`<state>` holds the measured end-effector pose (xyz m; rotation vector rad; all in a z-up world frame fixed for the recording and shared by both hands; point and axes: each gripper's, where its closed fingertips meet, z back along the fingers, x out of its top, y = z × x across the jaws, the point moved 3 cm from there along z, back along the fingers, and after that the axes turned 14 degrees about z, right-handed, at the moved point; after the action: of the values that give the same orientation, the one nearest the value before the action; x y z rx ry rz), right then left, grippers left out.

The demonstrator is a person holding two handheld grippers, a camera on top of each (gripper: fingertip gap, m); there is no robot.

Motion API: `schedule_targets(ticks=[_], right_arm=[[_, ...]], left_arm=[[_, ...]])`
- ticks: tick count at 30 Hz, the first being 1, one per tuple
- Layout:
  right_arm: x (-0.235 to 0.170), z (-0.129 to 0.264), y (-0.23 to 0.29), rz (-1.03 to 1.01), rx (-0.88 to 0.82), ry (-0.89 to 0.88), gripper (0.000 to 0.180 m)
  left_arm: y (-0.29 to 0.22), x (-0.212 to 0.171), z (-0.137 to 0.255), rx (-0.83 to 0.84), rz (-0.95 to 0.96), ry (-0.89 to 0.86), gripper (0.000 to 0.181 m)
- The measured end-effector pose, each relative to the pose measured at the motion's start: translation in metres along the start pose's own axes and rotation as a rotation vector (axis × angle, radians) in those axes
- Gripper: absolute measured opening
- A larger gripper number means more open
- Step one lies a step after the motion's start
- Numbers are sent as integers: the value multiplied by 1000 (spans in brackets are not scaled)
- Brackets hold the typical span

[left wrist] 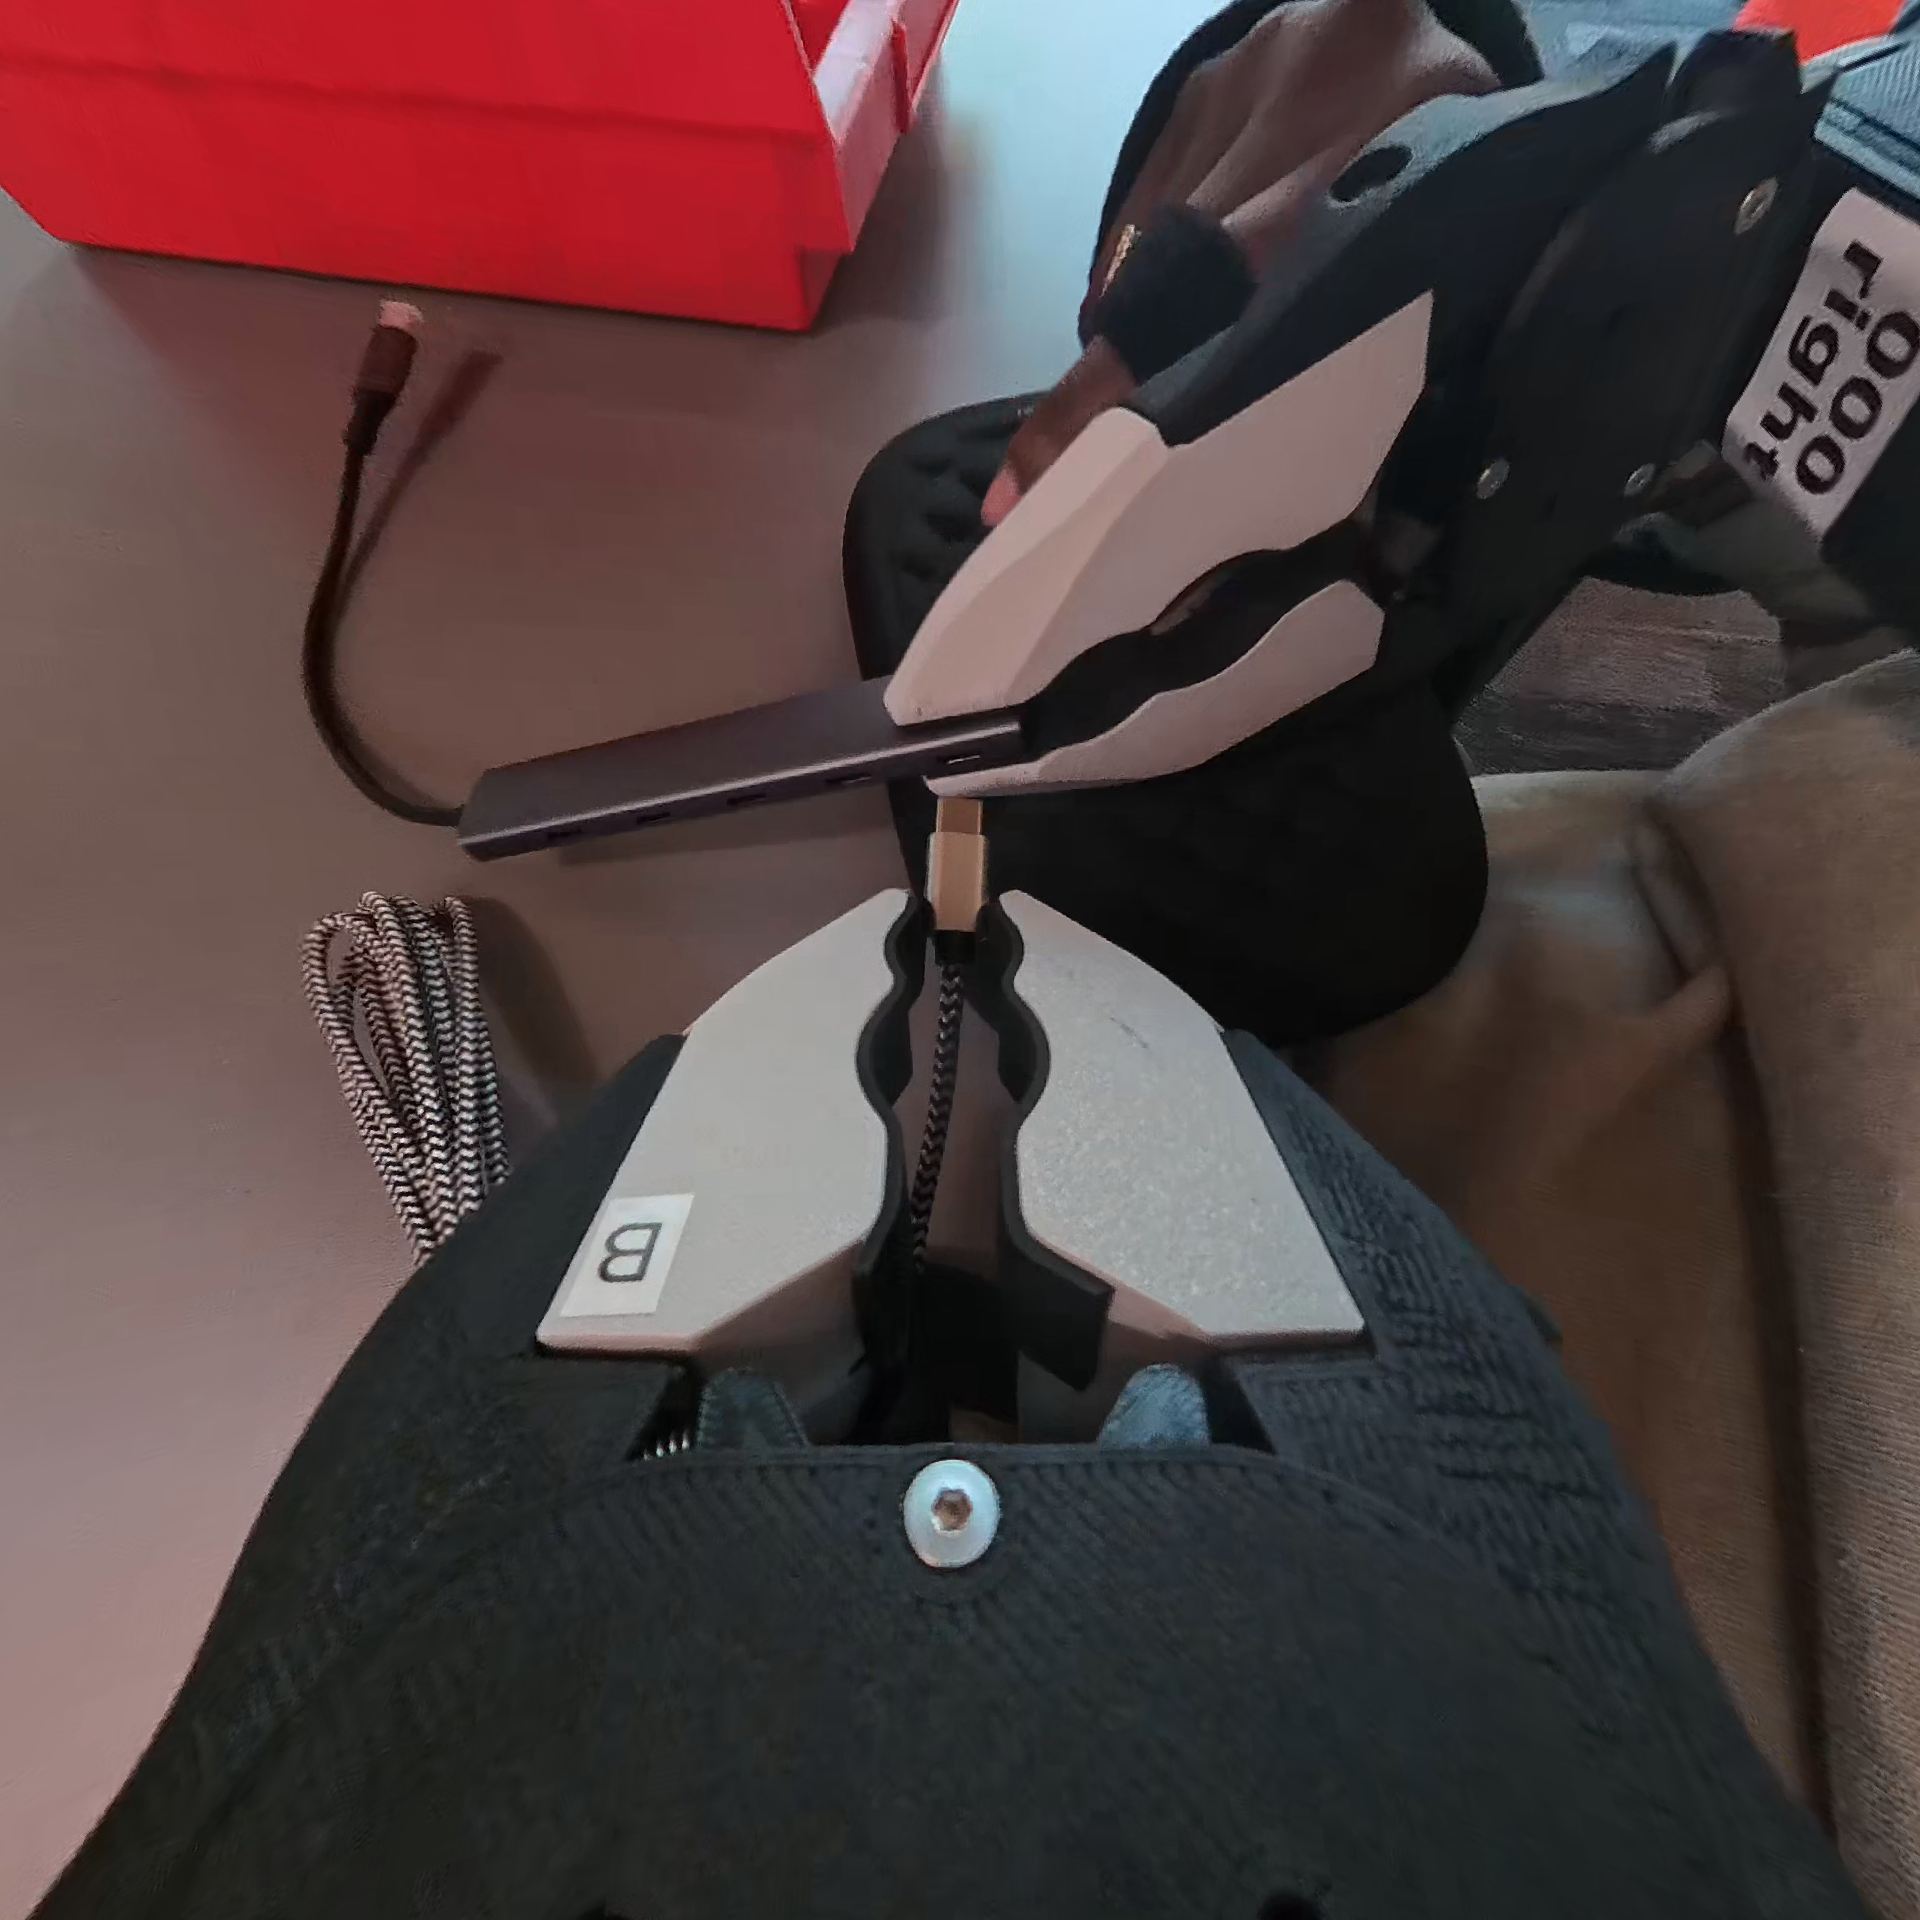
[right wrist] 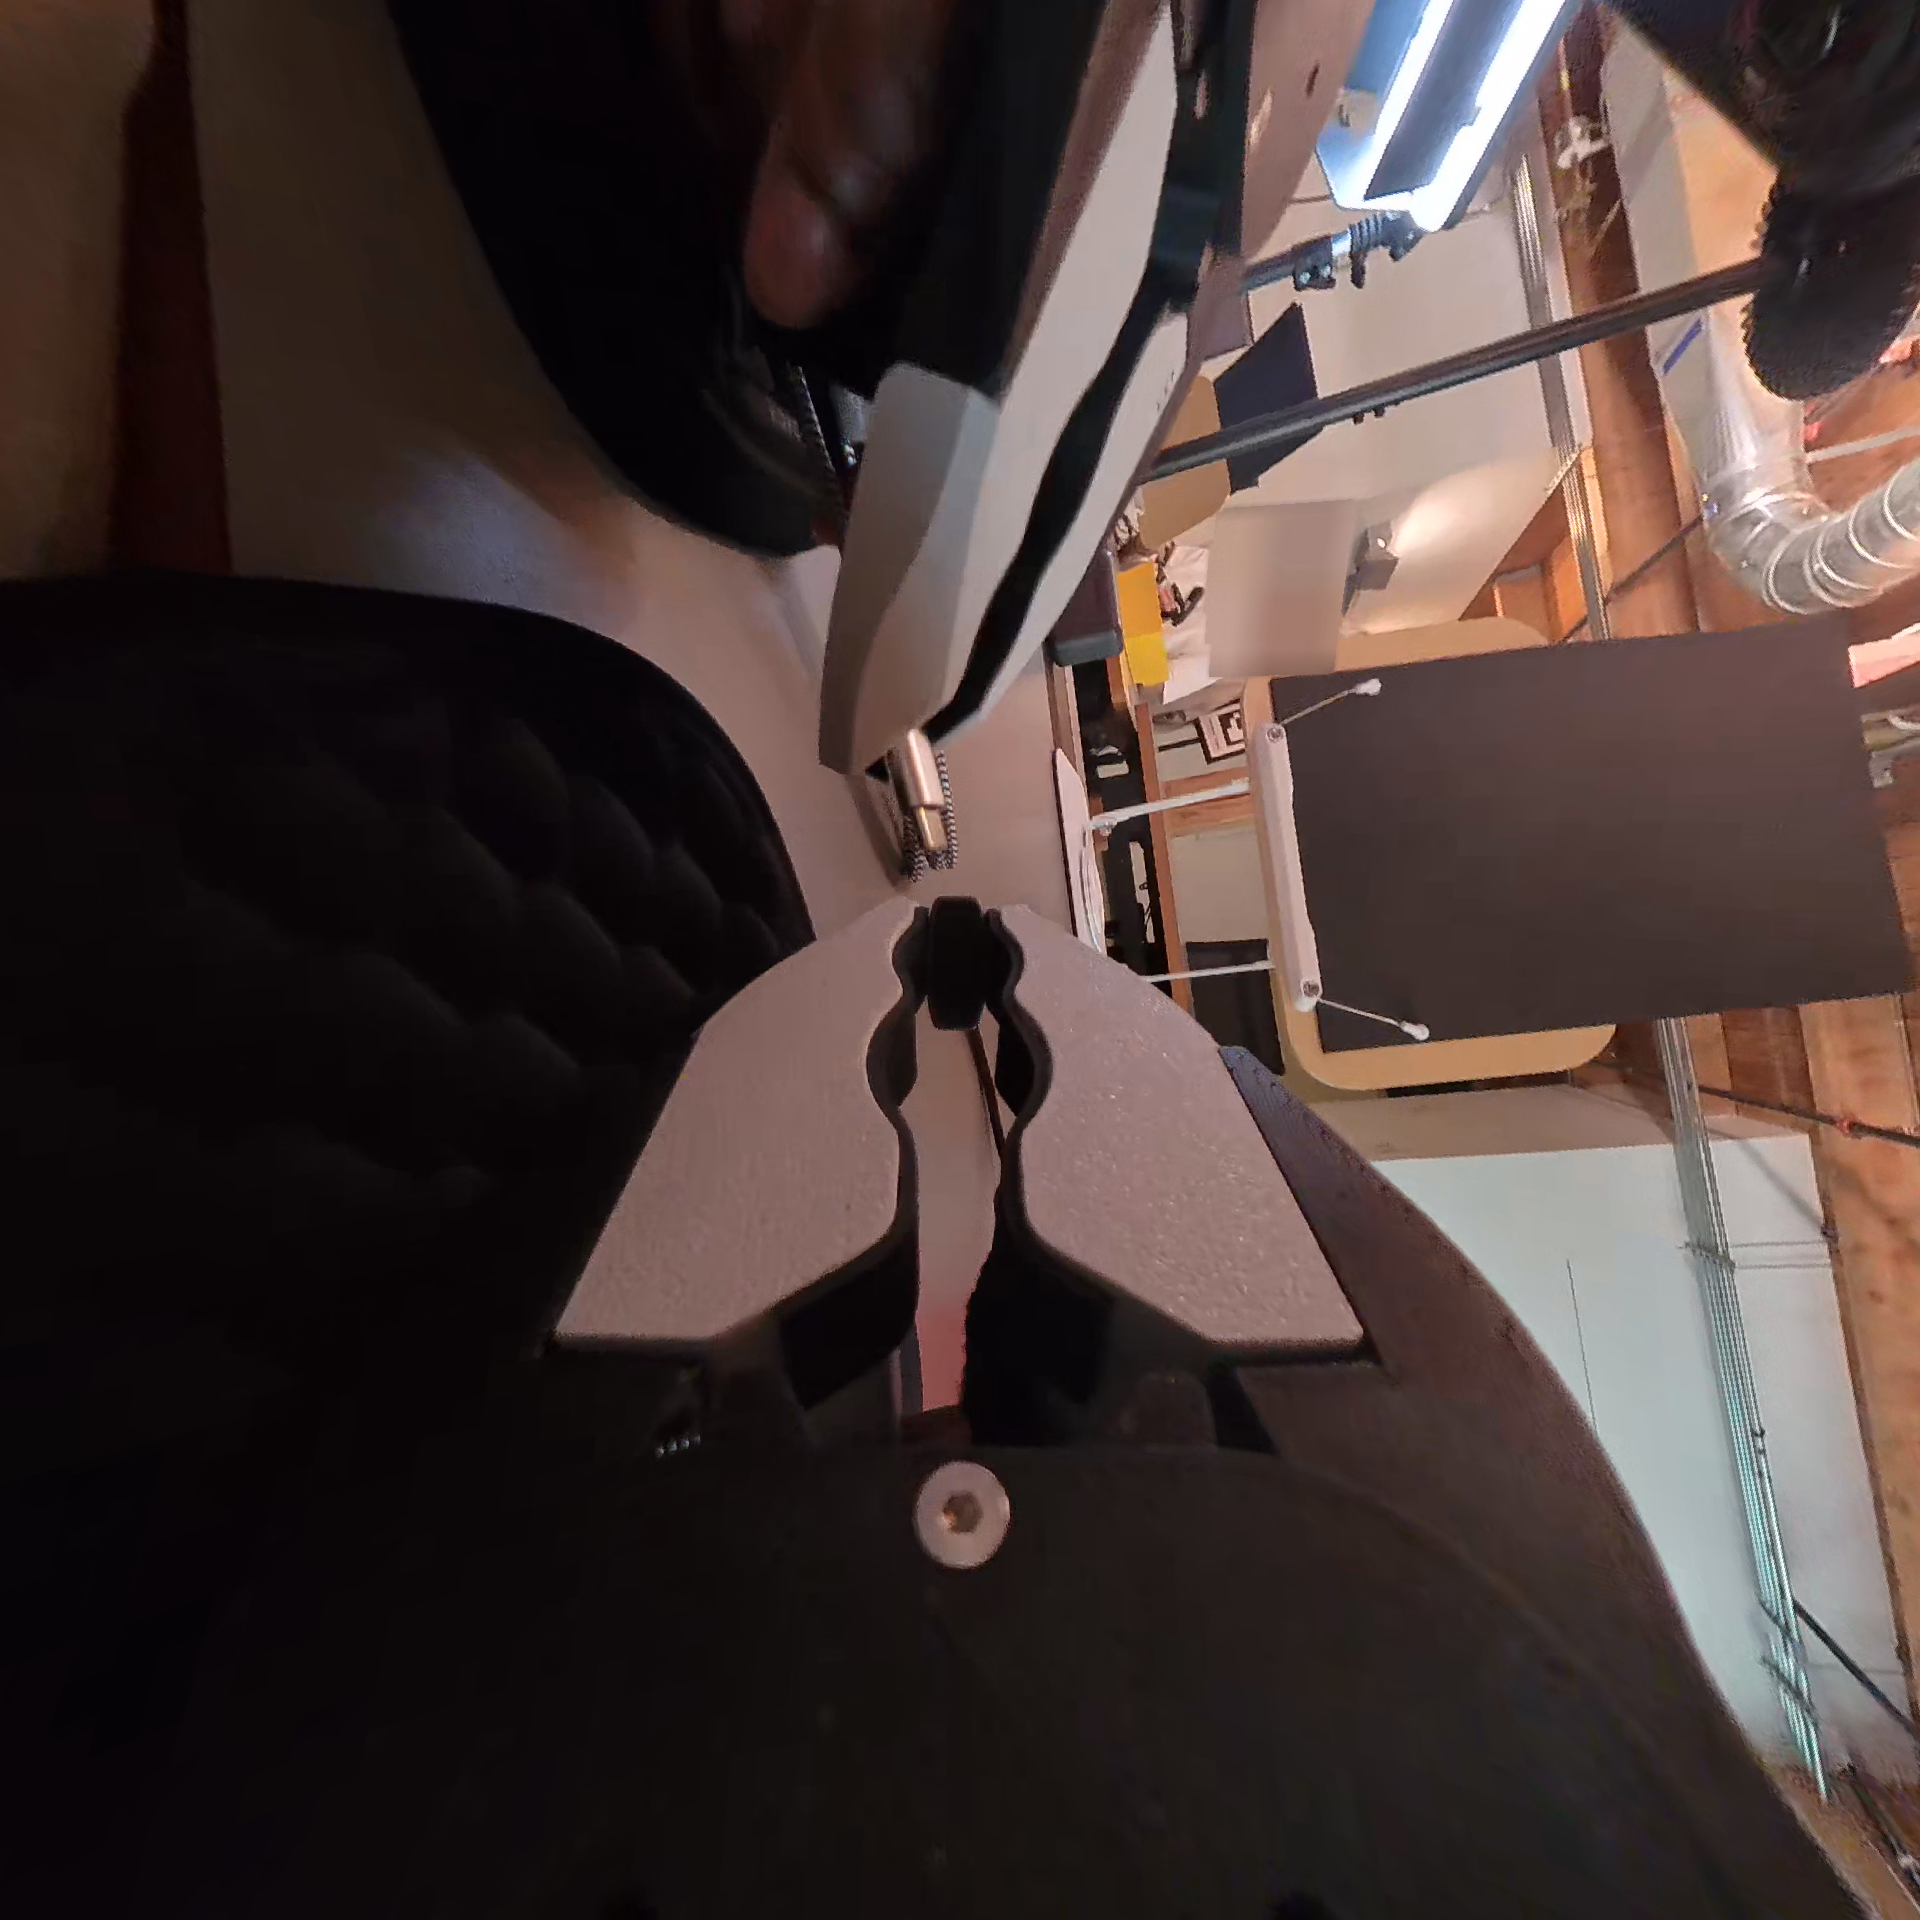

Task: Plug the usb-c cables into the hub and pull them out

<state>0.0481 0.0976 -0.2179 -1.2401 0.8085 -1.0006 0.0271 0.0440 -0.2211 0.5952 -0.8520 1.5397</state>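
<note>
While the left gripper (left wrist: 951, 914) pinches the gold plug (left wrist: 956, 868) of the braided cable (left wrist: 400, 1060), the plug tip sits just short of the hub (left wrist: 727, 774), near its right end port. The right gripper (left wrist: 961, 748) is clamped on that end of the hub and holds it clear of the table (left wrist: 156, 727).

Risks, as judged:
- The grip sits low on the plug; a tilt could jam it at the port mouth.
- The hub is held at one end only, so a push could swing its free end.
- The right gripper's lower finger crowds the port and may block entry.

Count: one hub with its own lead (left wrist: 332, 623); one braided cable seen; two grippers; one red box (left wrist: 416, 156).
</note>
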Motion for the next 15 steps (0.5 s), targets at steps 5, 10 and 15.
schedule_targets(ticks=[5,10,15], right_arm=[[6,-2,2,58,25,-32,9],[7,-3,2,131,18,-12,9],[7,-6,-3,219,-26,33,9]], left_arm=[[0,-4,-5,-18,9,56,12],[2,-2,-3,-59,66,46,11],[3,2,2,-101,111,5,11]])
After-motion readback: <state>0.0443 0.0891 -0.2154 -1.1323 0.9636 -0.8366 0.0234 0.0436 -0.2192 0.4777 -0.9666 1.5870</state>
